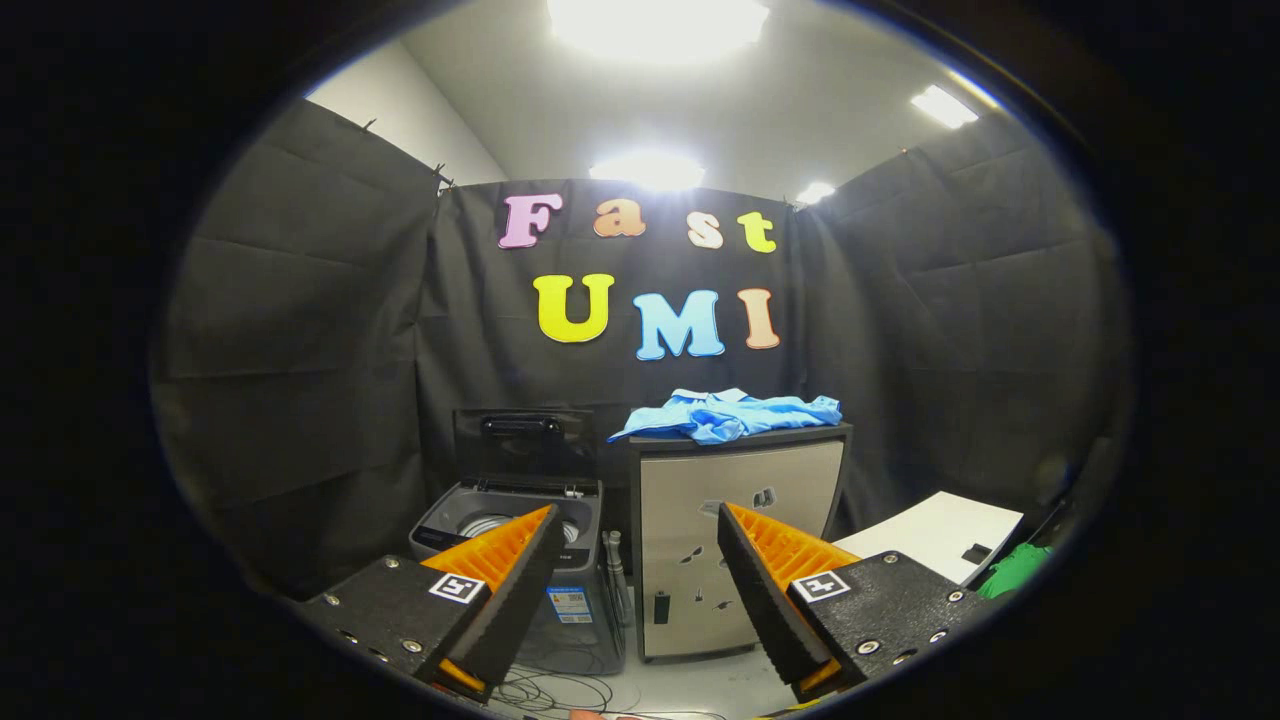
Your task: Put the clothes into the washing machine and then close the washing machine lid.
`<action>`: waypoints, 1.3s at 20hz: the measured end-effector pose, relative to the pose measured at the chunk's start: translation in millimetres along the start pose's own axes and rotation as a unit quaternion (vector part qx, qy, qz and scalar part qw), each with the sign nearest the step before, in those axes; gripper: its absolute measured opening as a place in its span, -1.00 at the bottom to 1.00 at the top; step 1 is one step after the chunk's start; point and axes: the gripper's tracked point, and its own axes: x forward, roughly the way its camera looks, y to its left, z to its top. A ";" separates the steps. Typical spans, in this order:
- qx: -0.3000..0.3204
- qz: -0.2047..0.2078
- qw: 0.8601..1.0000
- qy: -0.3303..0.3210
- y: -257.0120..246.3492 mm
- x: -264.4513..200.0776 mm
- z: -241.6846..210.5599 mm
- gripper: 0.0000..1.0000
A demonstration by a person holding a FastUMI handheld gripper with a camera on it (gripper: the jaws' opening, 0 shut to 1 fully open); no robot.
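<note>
A light blue garment [735, 413] lies crumpled on top of a small cabinet [735, 540], well beyond my fingers. To the cabinet's left stands a small grey top-loading washing machine [520, 560] with its lid [522, 447] raised upright, so the drum opening shows behind my left finger. My gripper [636, 535] is held far back from both, open wide, with nothing between its fingers.
Black cloth walls close the booth on three sides. A white tabletop [935, 535] with a small dark object sits to the right of the cabinet, and something green [1015, 570] lies beside it. Loose cables [560, 690] run over the floor below the washing machine.
</note>
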 end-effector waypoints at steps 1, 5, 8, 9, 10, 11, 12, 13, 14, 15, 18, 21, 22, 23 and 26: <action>0.000 0.000 1.000 0.000 0.5 0.1 0.2 0.91; 0.000 -0.002 1.000 0.002 0.4 1.0 -1.6 0.91; 0.001 -0.007 1.000 0.003 -0.6 4.1 -2.9 0.91; 0.003 -0.009 1.000 0.004 0.0 5.4 -2.9 0.91; 0.007 -0.011 1.000 0.005 0.9 8.2 -3.9 0.91; 0.009 -0.015 1.000 0.008 2.0 12.2 -5.2 0.91; 0.008 -0.024 1.000 0.014 0.7 17.2 -8.4 0.91; 0.006 -0.032 0.999 0.020 0.4 23.0 -10.4 0.91; 0.001 -0.041 0.999 0.023 2.0 30.0 -11.0 0.91; -0.004 -0.051 0.998 0.025 0.8 38.8 -9.9 0.91; -0.011 -0.080 0.996 0.032 -2.2 74.8 -6.5 0.91; -0.017 -0.106 0.993 0.040 -13.2 125.1 4.4 0.91; -0.017 -0.111 0.993 0.046 -18.4 143.7 7.3 0.91; -0.019 -0.118 0.992 0.049 -25.8 163.4 12.6 0.91; -0.018 -0.124 0.991 0.050 -48.7 226.2 31.7 0.92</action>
